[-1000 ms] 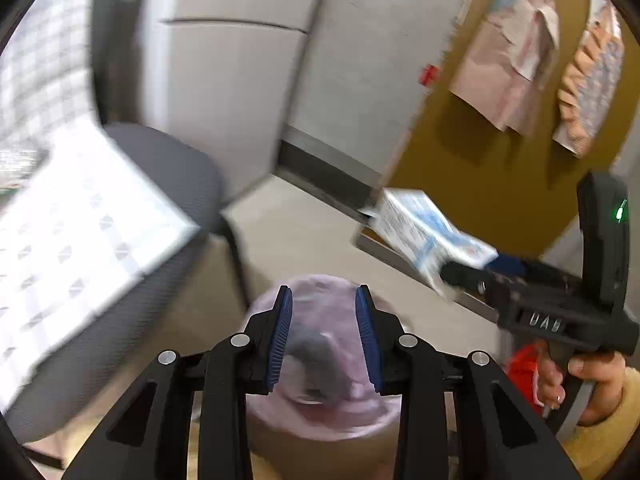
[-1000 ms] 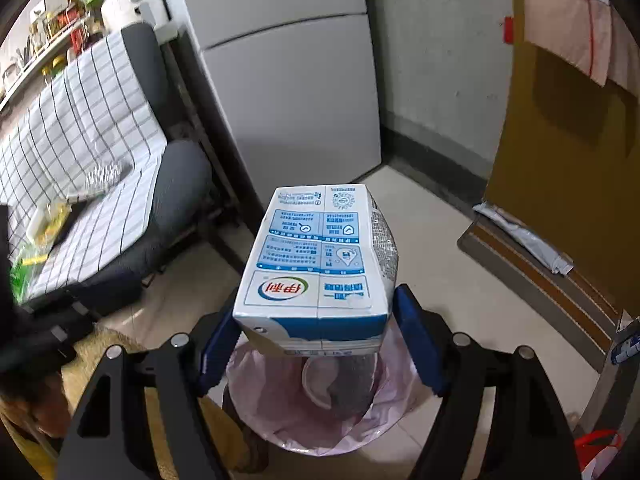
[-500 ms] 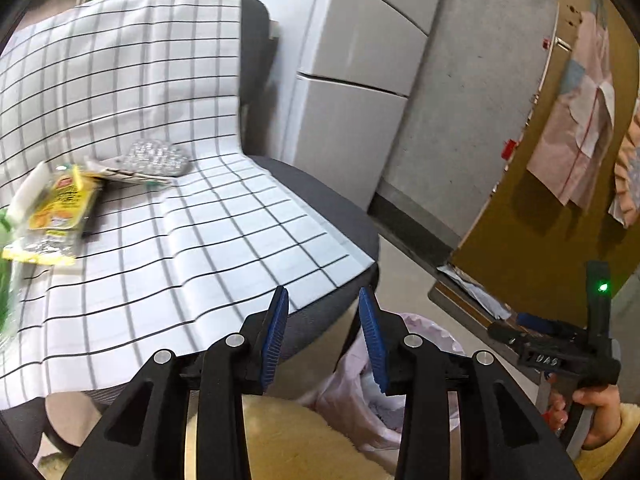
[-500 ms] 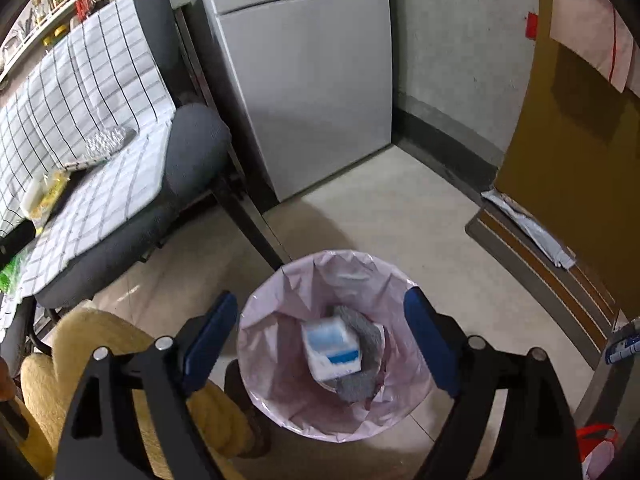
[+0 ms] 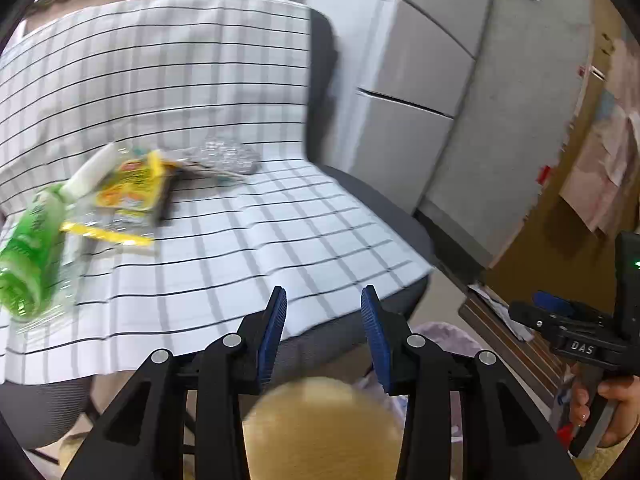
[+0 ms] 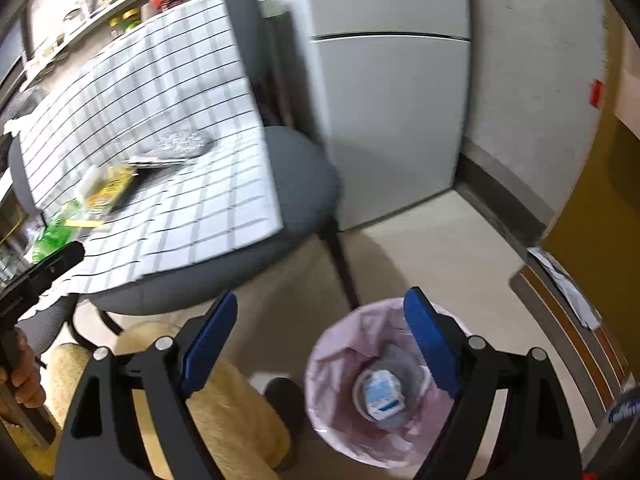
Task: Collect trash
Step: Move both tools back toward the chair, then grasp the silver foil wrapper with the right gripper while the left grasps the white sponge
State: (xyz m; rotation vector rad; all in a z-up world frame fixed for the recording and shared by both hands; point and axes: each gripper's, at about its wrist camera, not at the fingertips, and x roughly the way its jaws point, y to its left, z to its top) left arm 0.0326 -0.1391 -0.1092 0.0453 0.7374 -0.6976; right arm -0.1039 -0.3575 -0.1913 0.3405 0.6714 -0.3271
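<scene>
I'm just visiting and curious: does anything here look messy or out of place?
Yes. Litter lies on the checked cloth over the chair: a green bottle on its side, a yellow wrapper and a crumpled silvery packet. The milk carton is already in the pink-lined bin. Nothing looks spilled.

Left gripper [image 5: 323,322] and right gripper [image 6: 325,334] empty, jaws apart.
</scene>
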